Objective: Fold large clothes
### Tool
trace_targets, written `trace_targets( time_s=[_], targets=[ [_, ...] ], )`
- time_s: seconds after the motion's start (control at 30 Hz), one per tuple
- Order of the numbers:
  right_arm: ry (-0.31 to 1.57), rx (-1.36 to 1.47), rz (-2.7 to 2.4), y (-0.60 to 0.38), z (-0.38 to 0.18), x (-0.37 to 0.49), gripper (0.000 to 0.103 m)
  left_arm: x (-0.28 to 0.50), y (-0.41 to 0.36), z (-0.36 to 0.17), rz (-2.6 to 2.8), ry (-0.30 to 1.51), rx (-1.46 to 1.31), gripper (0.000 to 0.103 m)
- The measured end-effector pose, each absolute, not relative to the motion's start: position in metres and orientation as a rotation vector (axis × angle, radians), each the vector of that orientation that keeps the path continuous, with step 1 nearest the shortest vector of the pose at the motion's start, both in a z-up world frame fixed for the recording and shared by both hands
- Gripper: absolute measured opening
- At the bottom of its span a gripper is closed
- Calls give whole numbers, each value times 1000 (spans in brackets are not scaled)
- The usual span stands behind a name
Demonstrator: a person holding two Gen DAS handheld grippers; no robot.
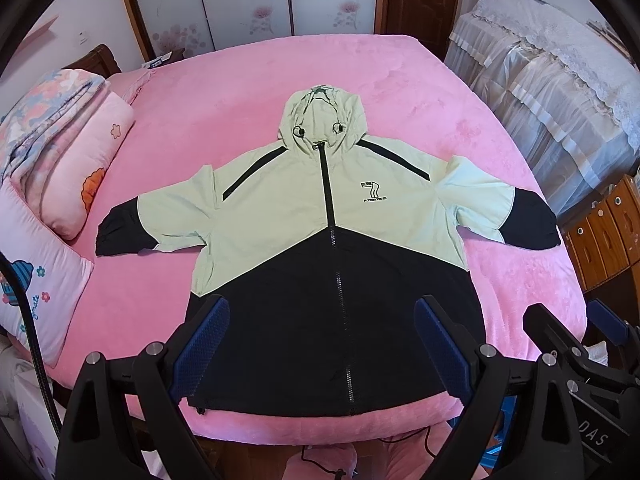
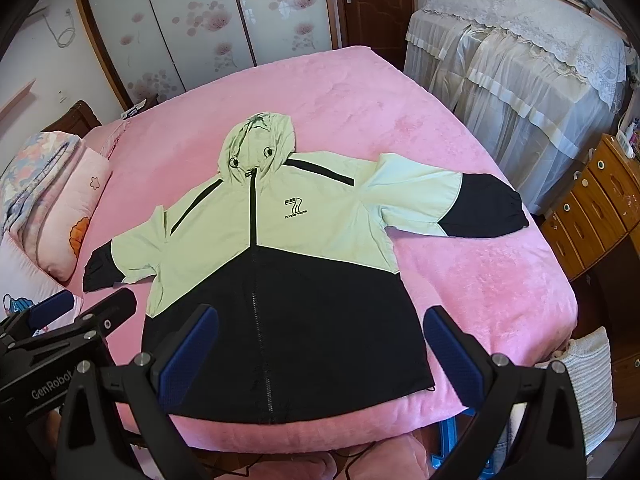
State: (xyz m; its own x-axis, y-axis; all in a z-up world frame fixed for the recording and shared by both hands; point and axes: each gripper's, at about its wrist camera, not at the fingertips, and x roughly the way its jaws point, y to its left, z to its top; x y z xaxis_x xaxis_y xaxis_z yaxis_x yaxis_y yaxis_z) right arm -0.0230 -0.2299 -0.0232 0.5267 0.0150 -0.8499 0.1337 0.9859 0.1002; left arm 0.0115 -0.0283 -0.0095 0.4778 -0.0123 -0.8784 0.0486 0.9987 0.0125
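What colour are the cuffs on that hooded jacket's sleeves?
Black, on the pale green and black zip-up hooded jacket; its right-hand cuff shows best in the right wrist view.

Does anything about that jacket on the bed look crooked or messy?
Nothing stands out. The jacket lies flat on the pink bed, face up, zipped, hood up top, both sleeves spread sideways; only light wrinkles show.

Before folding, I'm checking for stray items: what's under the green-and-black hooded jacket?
Only the pink plush bedspread shows around the green-and-black hooded jacket; anything beneath it is covered.
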Motion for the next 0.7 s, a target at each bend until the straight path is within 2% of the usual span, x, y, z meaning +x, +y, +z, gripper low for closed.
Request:
trace_targets(
  time_s=[0.27,0.7],
  targets=[
    [1041,163,-82,-257,-30,-6,103,32,-55,-17,-34,1090,42,93],
    [1065,181,-121,-337,-48,27,103,75,-151,-32,-88,1099,101,93]
  ],
)
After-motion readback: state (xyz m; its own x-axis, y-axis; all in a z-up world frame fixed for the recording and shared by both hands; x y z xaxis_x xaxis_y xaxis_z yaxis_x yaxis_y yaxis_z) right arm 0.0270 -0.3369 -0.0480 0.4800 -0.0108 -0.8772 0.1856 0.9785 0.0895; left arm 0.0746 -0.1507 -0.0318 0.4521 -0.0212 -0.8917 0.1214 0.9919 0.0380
